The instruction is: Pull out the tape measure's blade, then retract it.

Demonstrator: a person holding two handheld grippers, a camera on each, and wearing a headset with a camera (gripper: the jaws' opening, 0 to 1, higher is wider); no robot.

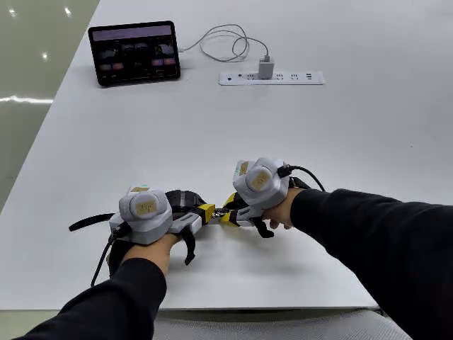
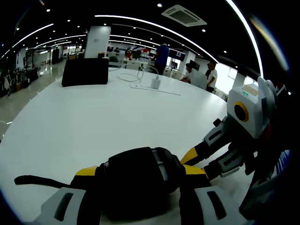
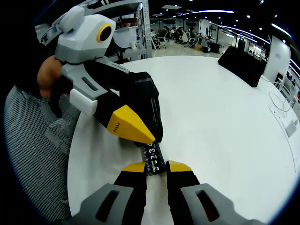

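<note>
Your left gripper [image 2: 140, 171] is clamped round the black tape measure [image 2: 140, 190]. Your right gripper [image 3: 154, 167] pinches the blade [image 3: 153, 157], a short numbered length showing. Both sit by the surface [image 1: 297, 134] edge at 6 o'clock. Open room toward 12; tablet [image 1: 134, 52] at 11, power strip [image 1: 272, 78] at 1.

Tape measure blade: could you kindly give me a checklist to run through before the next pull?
1. Left claw clamps the tape measure case: ok.
2. Right claw pinches the blade by its end: ok.
3. Blade runs straight from case to right claw, a short stretch out: ok.
4. Table bare around both claws; tablet and power strip lie at the far side: ok.
5. Blade lock released: cannot tell.
</note>
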